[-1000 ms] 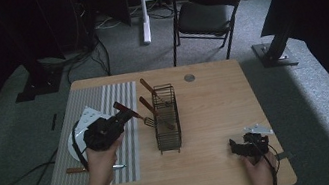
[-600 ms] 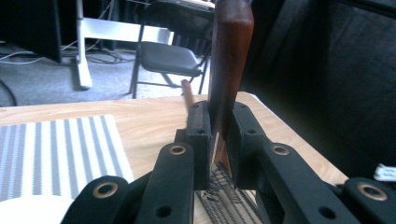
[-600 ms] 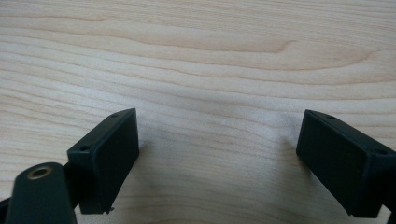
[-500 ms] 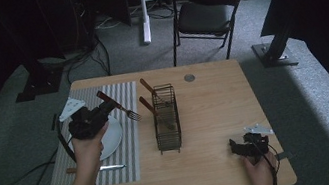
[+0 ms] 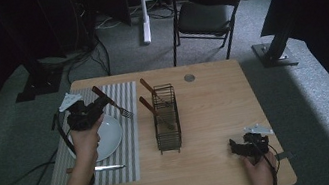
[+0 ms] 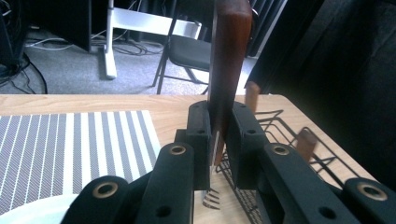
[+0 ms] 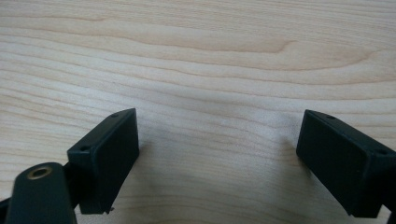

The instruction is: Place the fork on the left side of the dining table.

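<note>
My left gripper point(image 5: 98, 105) is shut on the wooden handle of a fork point(image 5: 120, 109), above the far edge of a white plate point(image 5: 108, 138) on a striped placemat point(image 5: 128, 129). In the left gripper view the handle point(image 6: 229, 60) stands upright between the pads, and the fork's tines point(image 6: 212, 200) point down. To the right, a black wire rack point(image 5: 166, 122) holds two more wooden-handled utensils point(image 5: 151, 90). My right gripper point(image 5: 236, 146) rests open on the table near the front right corner; in the right gripper view its jaws point(image 7: 217, 154) stand wide apart over bare wood.
A knife point(image 5: 100, 168) lies across the placemat's near end, in front of the plate. A small round disc point(image 5: 189, 77) sits near the table's far edge. Beyond the table stand a black folding chair point(image 5: 204, 9) and dark equipment stands.
My left gripper has carried the fork leftward and away from me, from beside the rack to above the plate's far edge. The right gripper has stayed still.
</note>
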A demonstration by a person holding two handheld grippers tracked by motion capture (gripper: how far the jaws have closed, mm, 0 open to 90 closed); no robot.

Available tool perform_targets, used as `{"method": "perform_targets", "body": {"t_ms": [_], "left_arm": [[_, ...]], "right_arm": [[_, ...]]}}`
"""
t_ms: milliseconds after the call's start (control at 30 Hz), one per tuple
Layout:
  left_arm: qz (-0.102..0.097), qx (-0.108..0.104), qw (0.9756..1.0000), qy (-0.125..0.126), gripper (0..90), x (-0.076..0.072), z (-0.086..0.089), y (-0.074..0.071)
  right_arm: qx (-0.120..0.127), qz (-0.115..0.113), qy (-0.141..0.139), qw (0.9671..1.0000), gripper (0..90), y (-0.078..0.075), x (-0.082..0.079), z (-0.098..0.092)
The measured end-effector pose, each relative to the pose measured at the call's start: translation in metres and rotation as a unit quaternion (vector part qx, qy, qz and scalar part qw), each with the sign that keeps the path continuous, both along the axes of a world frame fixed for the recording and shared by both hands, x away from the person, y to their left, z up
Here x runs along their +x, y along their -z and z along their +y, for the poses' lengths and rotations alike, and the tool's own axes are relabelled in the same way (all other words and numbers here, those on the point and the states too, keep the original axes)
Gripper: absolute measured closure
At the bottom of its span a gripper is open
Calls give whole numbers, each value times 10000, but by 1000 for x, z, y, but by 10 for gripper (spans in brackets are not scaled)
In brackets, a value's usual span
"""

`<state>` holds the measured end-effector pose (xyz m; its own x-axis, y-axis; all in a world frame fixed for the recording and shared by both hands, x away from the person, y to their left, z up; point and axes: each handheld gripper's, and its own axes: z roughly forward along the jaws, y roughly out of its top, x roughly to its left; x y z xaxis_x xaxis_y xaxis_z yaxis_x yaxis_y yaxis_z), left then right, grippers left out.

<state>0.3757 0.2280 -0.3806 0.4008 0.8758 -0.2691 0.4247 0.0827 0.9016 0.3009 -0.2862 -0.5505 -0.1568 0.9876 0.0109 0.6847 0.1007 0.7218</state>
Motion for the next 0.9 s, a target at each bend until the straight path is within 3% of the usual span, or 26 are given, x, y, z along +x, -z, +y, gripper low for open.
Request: {"method": "perform_targets", "body": {"t_ms": [167, 300, 467, 567, 700, 900], "left_arm": [[147, -106, 9997, -139, 803, 15, 8, 5], [102, -47, 9997, -218, 803, 25, 12, 4], [126, -121, 9991, -396, 803, 48, 19, 9], [273, -274, 9981, -485, 804, 58, 23, 17], [372, -185, 9971, -639, 803, 69, 24, 27], [543, -265, 9948, -823, 803, 83, 28, 37]], "right_arm": [[-1, 0, -1, 10000, 127, 0, 0, 0], [-2, 0, 0, 10000, 127, 0, 0, 0], [-3, -1, 1, 10000, 127, 0, 0, 0], [-4, -2, -2, 10000, 127, 0, 0, 0], [-4, -1, 0, 10000, 127, 0, 0, 0], [-4, -2, -1, 10000, 127, 0, 0, 0]]}}
